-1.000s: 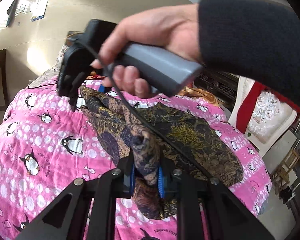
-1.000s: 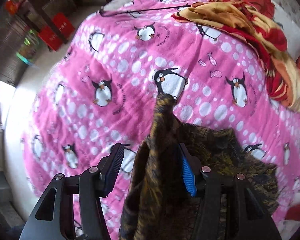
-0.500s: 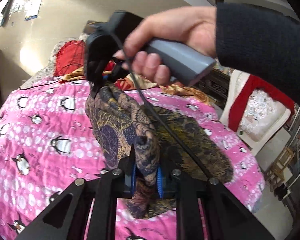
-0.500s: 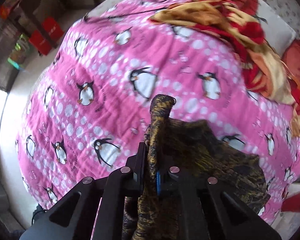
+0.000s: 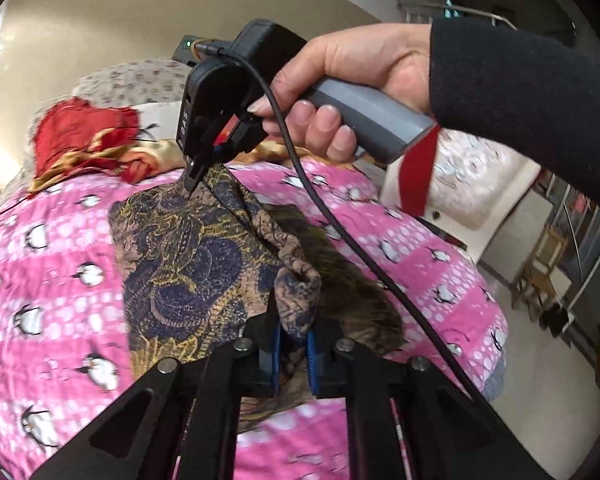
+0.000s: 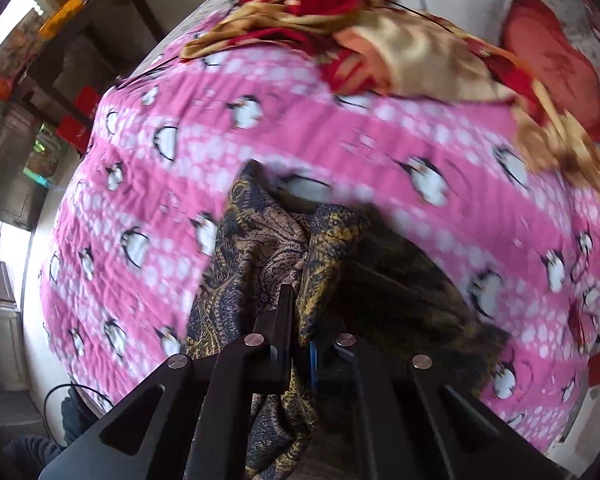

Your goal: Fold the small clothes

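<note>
Both grippers pinch the dark patterned cloth w/ jaws pressed tight: left gripper, right gripper, over pink blanket.

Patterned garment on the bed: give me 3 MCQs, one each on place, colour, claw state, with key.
1. Where does the patterned garment sit?
A. partly on the pink penguin bedspread, pulled up at two points
B. on the floor
C. folded on a chair

2. What colour are the pads of the left claw?
A. red
B. blue
C. white

3. What state is the right claw in?
A. wide open above the cloth
B. shut on nothing
C. shut on a bunch of the garment

Key:
1 A, the cloth spreads over the pink penguin bedspread and rises to both claws.
2 B, blue strips flank the pinched cloth.
3 C, cloth fills the narrow gap between its fingers.
</note>
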